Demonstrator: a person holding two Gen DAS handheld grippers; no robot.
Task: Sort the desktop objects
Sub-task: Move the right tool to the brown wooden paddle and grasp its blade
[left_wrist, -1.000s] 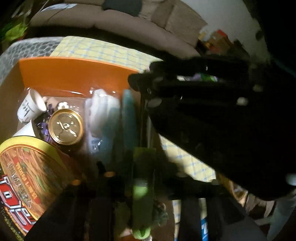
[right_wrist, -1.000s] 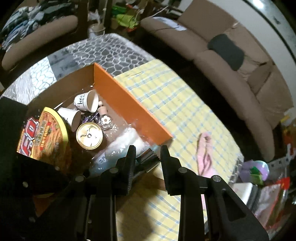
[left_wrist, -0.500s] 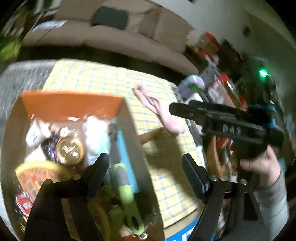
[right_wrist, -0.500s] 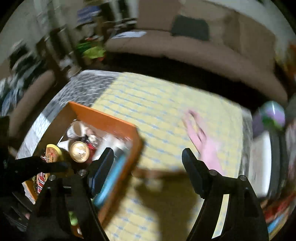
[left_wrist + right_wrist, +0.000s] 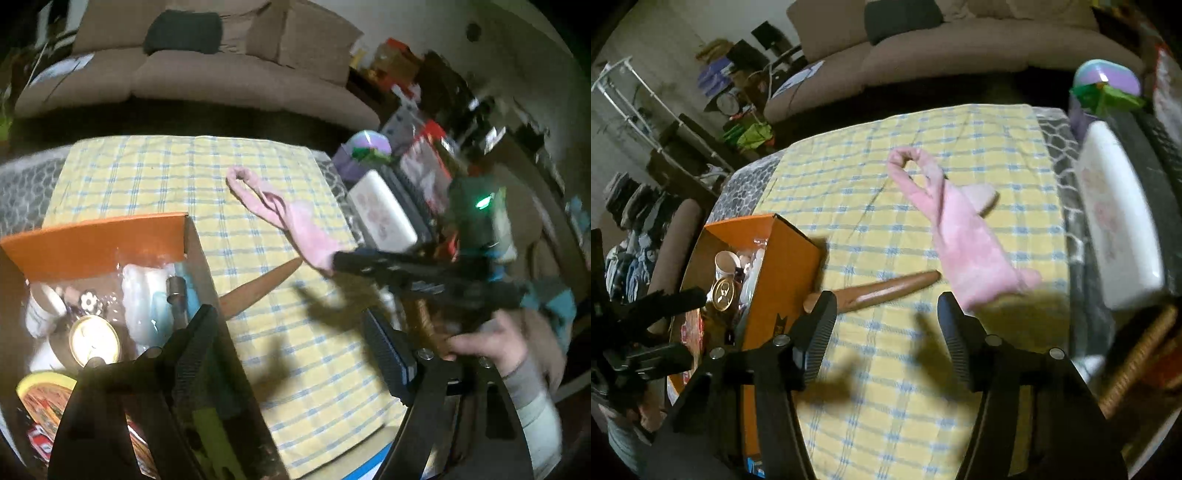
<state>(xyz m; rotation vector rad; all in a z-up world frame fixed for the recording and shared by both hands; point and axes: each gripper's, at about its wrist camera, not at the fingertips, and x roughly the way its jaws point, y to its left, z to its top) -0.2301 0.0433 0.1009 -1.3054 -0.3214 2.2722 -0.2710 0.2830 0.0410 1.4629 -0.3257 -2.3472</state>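
Both grippers empty right now. My right gripper (image 5: pixel 886 328) has its jaws spread, though they've just been narrowing, nothing between them; it hangs over the cloth (image 5: pixel 923 387) just right of the box (image 5: pixel 783 266). My left gripper (image 5: pixel 291 354) is spread wide too, nothing in it, over the box's near right corner.

What's left out: brown stick (image 5: pixel 886 290), one end touching the box's outer wall, the rest lying on the cloth away from it. Pink glove (image 5: pixel 964 236) further from the box, its cuff near the stick's far tip.

Risks, as I judge them:
- Stick is thin and round, may roll or pivot against the box wall when I pinch it.
- Jaws coming down flat could snag the cloth and drag it.
- Glove is limp, could slip or trail.
- Box is already crowded, can (image 5: pixel 723 293) and cups inside; stick is long, may not sit flat, may tip things.
- Grippers are near each other, could collide.
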